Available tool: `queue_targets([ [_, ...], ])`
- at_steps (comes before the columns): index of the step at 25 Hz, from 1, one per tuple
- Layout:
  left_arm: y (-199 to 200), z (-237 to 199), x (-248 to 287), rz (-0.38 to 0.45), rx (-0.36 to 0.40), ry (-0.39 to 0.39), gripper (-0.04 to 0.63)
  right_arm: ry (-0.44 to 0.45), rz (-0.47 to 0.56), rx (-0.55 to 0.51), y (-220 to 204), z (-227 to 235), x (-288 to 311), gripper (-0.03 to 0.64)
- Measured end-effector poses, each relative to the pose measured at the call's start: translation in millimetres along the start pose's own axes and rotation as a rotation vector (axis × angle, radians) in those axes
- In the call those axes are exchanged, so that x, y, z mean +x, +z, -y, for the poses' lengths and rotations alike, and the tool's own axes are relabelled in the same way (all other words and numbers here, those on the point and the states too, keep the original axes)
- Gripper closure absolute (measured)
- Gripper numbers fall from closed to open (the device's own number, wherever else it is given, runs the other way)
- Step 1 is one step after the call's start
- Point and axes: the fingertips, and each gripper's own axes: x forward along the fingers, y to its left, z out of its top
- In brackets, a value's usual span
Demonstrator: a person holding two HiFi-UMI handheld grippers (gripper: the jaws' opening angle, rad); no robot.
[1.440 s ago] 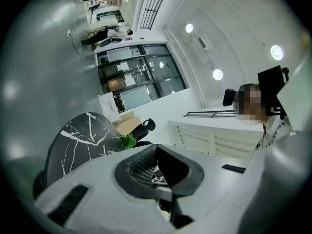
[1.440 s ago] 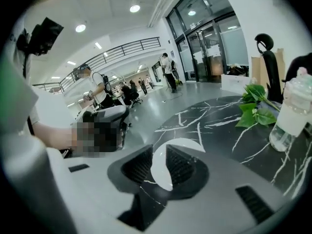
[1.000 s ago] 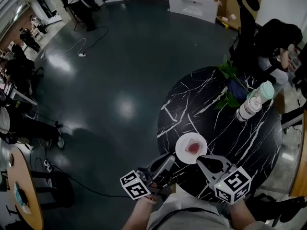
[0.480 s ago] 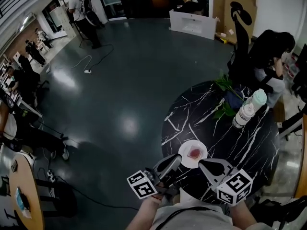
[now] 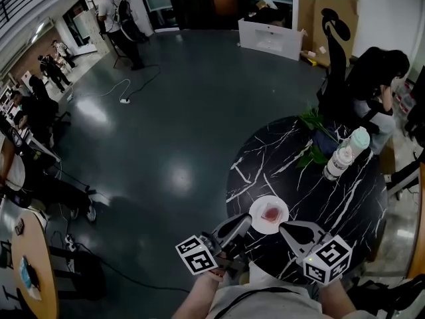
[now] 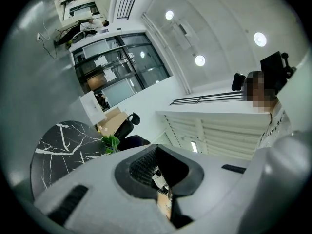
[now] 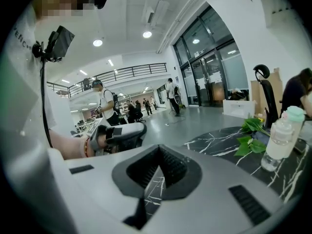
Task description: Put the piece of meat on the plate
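Observation:
A reddish piece of meat point(image 5: 271, 212) lies on a small white plate point(image 5: 260, 222) near the near edge of the round black marble table point(image 5: 332, 205). My left gripper point(image 5: 246, 220) hovers just left of the plate and my right gripper point(image 5: 285, 228) just right of it. Neither touches the plate. Both are shut with nothing between their jaws. The left gripper point(image 6: 157, 147) points upward at the ceiling, its jaw tips meeting. In the right gripper view the right gripper point(image 7: 160, 148) points across the table, and the plate is hidden behind it.
A clear bottle with a pale green cap point(image 5: 345, 153) and a leafy plant point(image 5: 312, 121) stand at the table's far side. A person sits in a chair point(image 5: 372, 78) beyond the table. Dark glossy floor point(image 5: 166, 111) lies to the left, with people standing far off.
Both grippers have risen a little by the table's near edge. The head view has tilted up, showing more of the room. The meat stays on the plate.

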Motion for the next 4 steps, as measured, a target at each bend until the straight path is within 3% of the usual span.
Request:
queue_targets([
  [4, 4.4, 0.3, -2.7, 0.001, 0.000, 0.001, 0.586, 0.003, -0.001, -0.005, 3.4, -3.0, 2.6, 0.603],
])
